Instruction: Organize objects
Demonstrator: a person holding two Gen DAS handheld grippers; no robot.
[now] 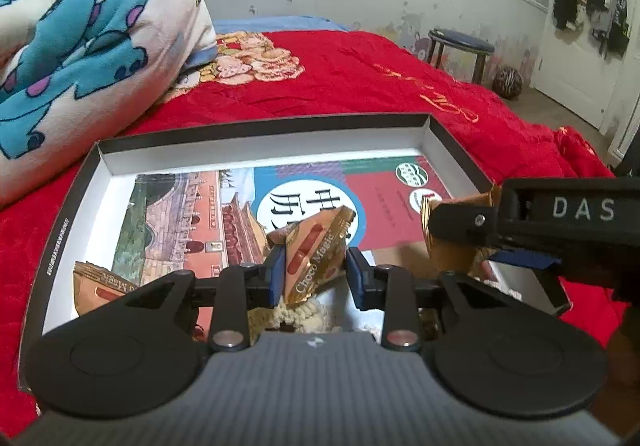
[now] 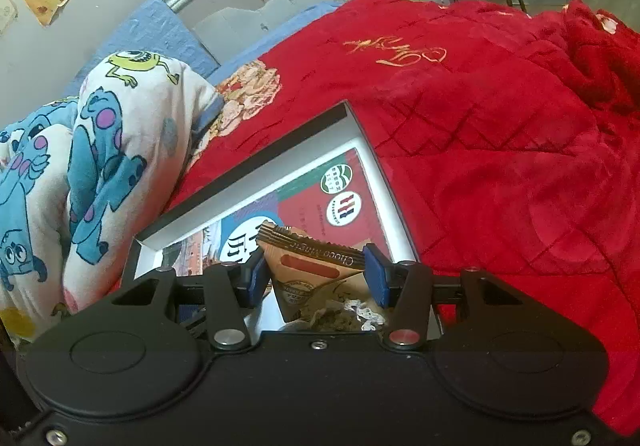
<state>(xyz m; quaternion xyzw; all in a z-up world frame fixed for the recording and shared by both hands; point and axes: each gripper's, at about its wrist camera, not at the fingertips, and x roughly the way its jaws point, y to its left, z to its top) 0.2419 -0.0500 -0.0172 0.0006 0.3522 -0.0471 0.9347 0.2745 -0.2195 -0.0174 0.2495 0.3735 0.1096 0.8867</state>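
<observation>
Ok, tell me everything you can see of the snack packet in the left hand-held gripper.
The Choco Magic packet is a glossy tan-and-gold foil wrapper with white lettering, a red oval panel and a crimped gold edge. It stands tilted on edge, pinched between the blue pads of the left hand-held gripper, over the shallow box, above something cream and knitted-looking.

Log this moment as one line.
left tongs: shut on packet | right tongs: shut on packet | both over box

Tray (image 1: 452,142) on bedspread (image 1: 360,78), book (image 1: 192,214) in tray ahead of left fingers (image 1: 276,274), packet (image 1: 316,250) between them, blanket (image 1: 80,38) beyond-left, stool (image 1: 460,42) far ahead.
</observation>
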